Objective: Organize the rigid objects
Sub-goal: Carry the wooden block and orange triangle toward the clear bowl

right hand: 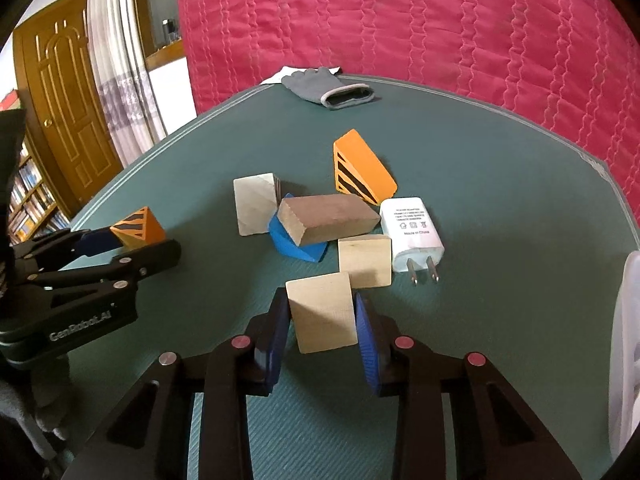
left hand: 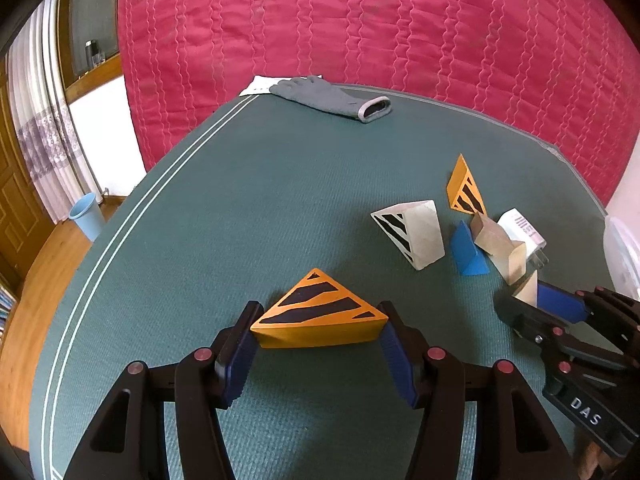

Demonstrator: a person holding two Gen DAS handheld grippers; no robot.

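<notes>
My left gripper [left hand: 318, 334] is shut on an orange wedge with black stripes [left hand: 320, 314], also seen in the right wrist view [right hand: 138, 228]. My right gripper [right hand: 322, 320] is shut on a pale wooden block [right hand: 322, 314]. On the green table [right hand: 500, 184] lie a second orange striped wedge [right hand: 360, 168], a white striped wedge [right hand: 256, 208], a brown block [right hand: 326, 218] resting on a blue wedge [right hand: 296, 246], a pale cube [right hand: 365, 262] and a white plug adapter [right hand: 412, 234].
A grey glove [right hand: 328, 86] lies at the table's far edge on white paper. A white plastic container [right hand: 626, 344] stands at the right edge. A red quilt [right hand: 400, 20] hangs behind. A blue bin [left hand: 86, 216] stands on the floor at left.
</notes>
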